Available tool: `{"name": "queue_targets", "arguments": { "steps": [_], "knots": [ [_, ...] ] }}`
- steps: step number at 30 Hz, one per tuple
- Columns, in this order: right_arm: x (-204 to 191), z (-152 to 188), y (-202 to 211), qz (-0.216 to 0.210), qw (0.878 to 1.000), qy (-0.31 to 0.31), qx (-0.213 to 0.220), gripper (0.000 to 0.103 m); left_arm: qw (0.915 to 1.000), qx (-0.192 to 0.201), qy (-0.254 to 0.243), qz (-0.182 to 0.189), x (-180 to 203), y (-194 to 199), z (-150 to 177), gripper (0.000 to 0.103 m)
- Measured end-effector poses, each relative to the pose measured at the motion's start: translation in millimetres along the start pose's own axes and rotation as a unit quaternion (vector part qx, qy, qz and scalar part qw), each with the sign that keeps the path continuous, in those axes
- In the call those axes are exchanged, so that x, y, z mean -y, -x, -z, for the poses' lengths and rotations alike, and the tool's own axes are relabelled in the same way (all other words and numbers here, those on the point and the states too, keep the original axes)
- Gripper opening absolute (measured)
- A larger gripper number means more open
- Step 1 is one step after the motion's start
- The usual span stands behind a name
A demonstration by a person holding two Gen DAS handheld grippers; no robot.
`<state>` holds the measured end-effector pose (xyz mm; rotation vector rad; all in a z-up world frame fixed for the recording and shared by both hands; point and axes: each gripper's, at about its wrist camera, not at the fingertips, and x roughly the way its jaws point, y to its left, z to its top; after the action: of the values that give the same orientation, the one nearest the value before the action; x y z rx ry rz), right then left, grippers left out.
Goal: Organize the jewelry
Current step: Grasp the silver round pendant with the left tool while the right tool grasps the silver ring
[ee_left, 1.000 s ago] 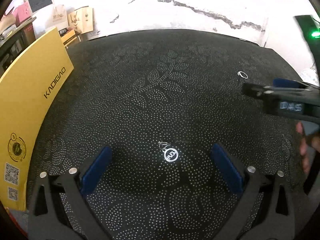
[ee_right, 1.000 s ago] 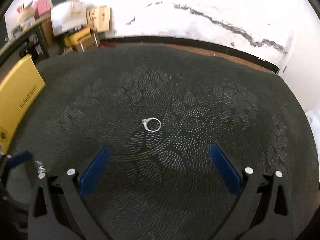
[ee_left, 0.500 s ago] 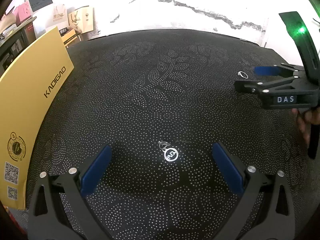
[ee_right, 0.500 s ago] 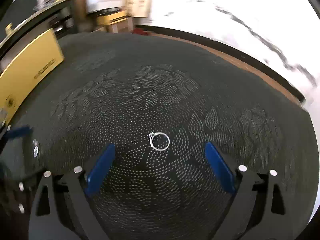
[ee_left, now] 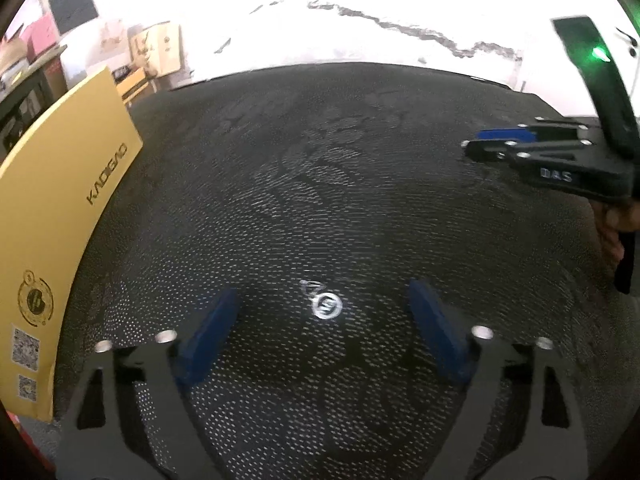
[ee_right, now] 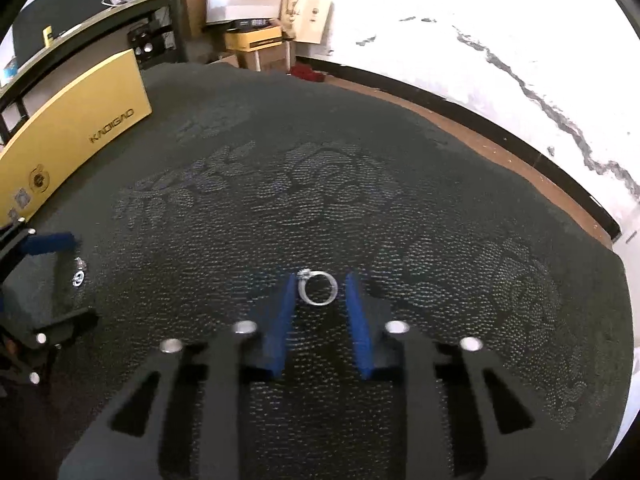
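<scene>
A silver ring [ee_right: 318, 287] lies flat on the black patterned cloth [ee_right: 360, 200]. My right gripper [ee_right: 320, 284] is down at the cloth with its blue pads close on either side of the ring, nearly touching it. A round silver pendant [ee_left: 327, 306] with a small clasp lies on the cloth between the wide-open blue pads of my left gripper [ee_left: 324, 300]. The pendant also shows in the right wrist view [ee_right: 78, 276], beside the left gripper [ee_right: 48, 242]. The right gripper shows in the left wrist view [ee_left: 504, 140] at the right.
A yellow KADIGAO box [ee_left: 52, 232] stands along the cloth's left edge; it also shows in the right wrist view [ee_right: 76, 136]. Cardboard boxes [ee_right: 256, 4] and a desk [ee_right: 100, 28] are beyond the table. A white wall [ee_left: 360, 20] is behind.
My right gripper has come down over the ring and its jaws have narrowed around it. My left gripper has stayed open over the pendant, shifting slightly.
</scene>
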<state>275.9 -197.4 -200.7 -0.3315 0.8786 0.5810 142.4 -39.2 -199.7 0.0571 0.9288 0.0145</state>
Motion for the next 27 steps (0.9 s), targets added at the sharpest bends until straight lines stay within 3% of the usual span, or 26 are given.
{"name": "queue_targets", "arguments": {
  "steps": [10,12,16,21,27],
  "knots": [
    [-5,-1,-2,0.012,1.0,-0.009,-0.003,0.019,0.9995,0.012,-0.025,0.016,15,7,4,0.041],
    [-5,-2,-2,0.009,1.0,-0.013,-0.003,0.019,0.9995,0.013,-0.021,0.019,14,7,4,0.039],
    [-5,-3,-3,0.01,1.0,-0.015,-0.005,0.019,0.9998,0.014,-0.007,0.01,9,7,4,0.022],
    [-1,-1,-2,0.009,1.0,-0.026,-0.003,0.019,0.9999,0.014,0.002,0.002,6,8,4,0.012],
    [1,-1,1,0.012,0.999,-0.045,-0.003,0.018,0.9999,0.014,-0.003,0.001,5,8,4,0.012]
  ]
}}
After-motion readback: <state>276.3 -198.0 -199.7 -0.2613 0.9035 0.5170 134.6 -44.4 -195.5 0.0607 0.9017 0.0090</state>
